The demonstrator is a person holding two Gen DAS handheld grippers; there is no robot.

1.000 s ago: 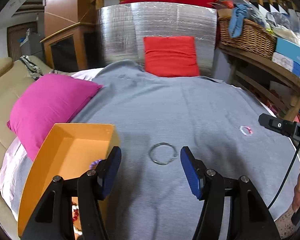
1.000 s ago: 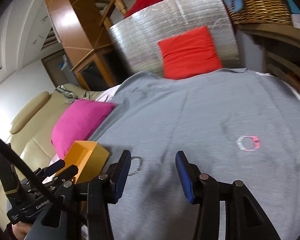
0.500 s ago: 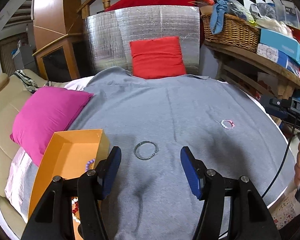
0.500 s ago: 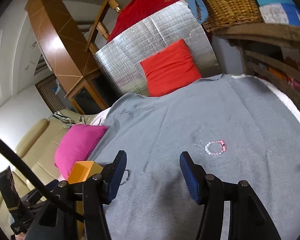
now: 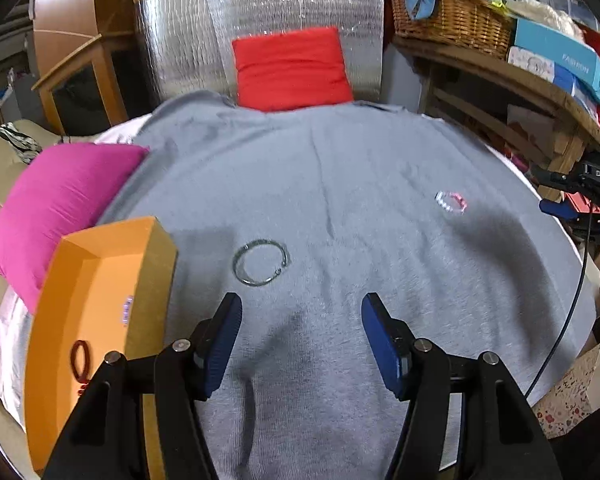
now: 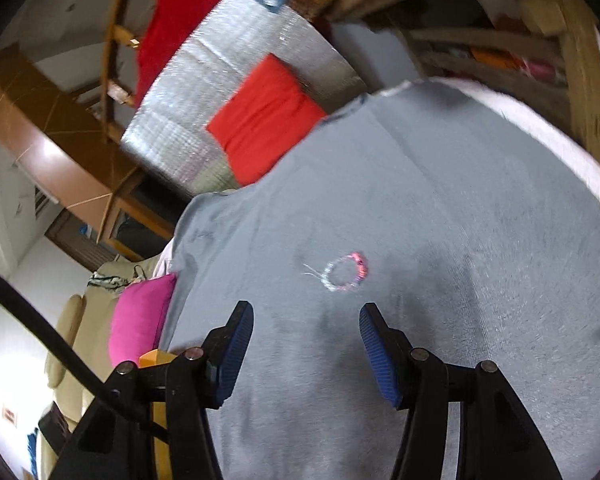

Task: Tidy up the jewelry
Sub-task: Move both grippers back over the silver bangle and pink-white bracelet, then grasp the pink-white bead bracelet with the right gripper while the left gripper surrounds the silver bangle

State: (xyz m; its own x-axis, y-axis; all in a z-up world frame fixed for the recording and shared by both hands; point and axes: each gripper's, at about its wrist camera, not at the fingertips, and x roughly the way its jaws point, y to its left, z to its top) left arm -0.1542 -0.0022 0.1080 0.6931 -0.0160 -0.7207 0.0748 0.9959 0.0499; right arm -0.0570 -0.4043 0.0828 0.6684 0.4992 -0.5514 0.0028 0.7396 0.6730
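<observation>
right gripper (image 6: 306, 354) empty, jaws apart, just opened wider; pink-white bead bracelet (image 6: 346, 276) just ahead on grey cloth (image 6: 480, 240).

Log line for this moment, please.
left gripper: open, empty, behind metal ring | right gripper: open, empty, behind beaded bracelet | orange box: two pieces inside

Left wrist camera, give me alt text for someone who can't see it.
The open left gripper hovers over a grey cloth, just short of a metal ring. An orange box with a red band inside sits to its left, and a pink beaded bracelet lies farther right.
</observation>
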